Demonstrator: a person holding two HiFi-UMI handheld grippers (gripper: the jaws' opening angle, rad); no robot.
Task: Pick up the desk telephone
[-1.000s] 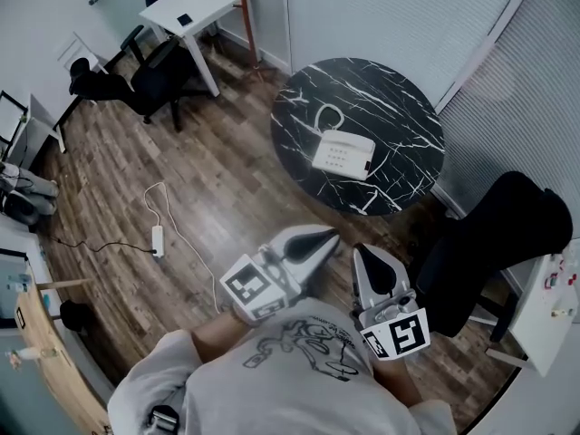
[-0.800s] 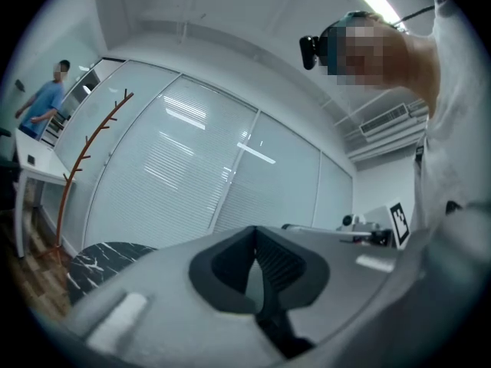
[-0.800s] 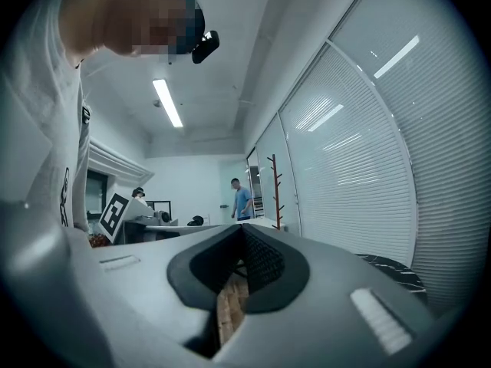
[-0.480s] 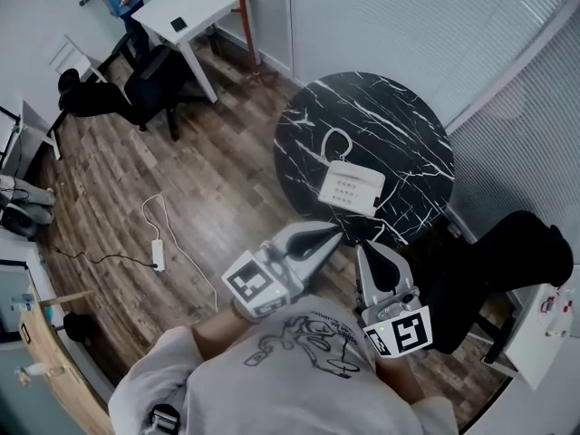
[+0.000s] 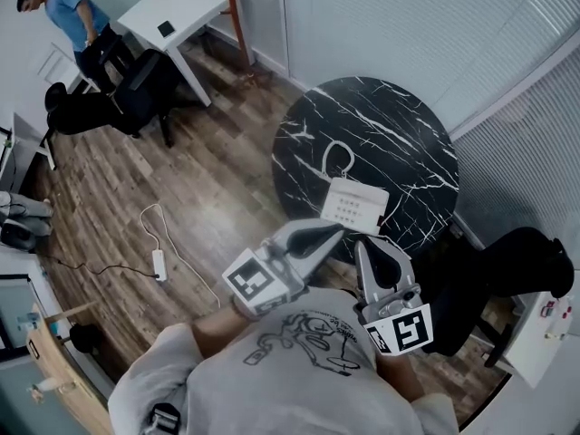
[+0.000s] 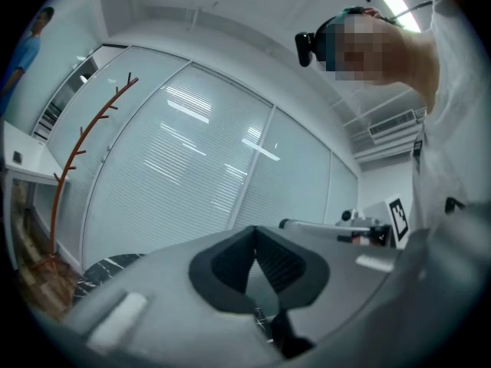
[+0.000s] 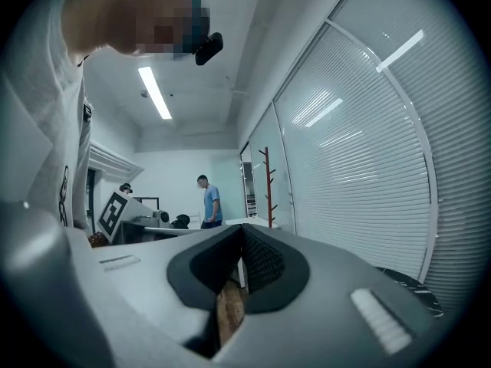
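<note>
The white desk telephone (image 5: 355, 205) lies on the near part of a round black marble table (image 5: 399, 125), its cord curling away behind it. My left gripper (image 5: 333, 231) is shut and holds nothing; its tip hovers at the table's near edge, just short of the phone. My right gripper (image 5: 369, 246) is also shut and empty, beside the left one and slightly nearer to me. The left gripper view shows shut jaws (image 6: 256, 236) level before glass blinds, with a sliver of the table (image 6: 103, 271) at lower left. In the right gripper view the shut jaws (image 7: 242, 232) face down the room.
A black office chair (image 5: 507, 261) stands right of the table. Blind-covered glass walls close in behind it. A power strip (image 5: 159, 263) and its cable lie on the wood floor. At upper left are a white desk (image 5: 177, 12), a coat rack (image 5: 237, 16), dark chairs (image 5: 118, 98) and a person in blue (image 5: 68, 16).
Both grippers and the camera have moved toward the table, so the telephone now lies just ahead of the tips. The person in blue has shifted left in the background. Both grippers stay shut.
</note>
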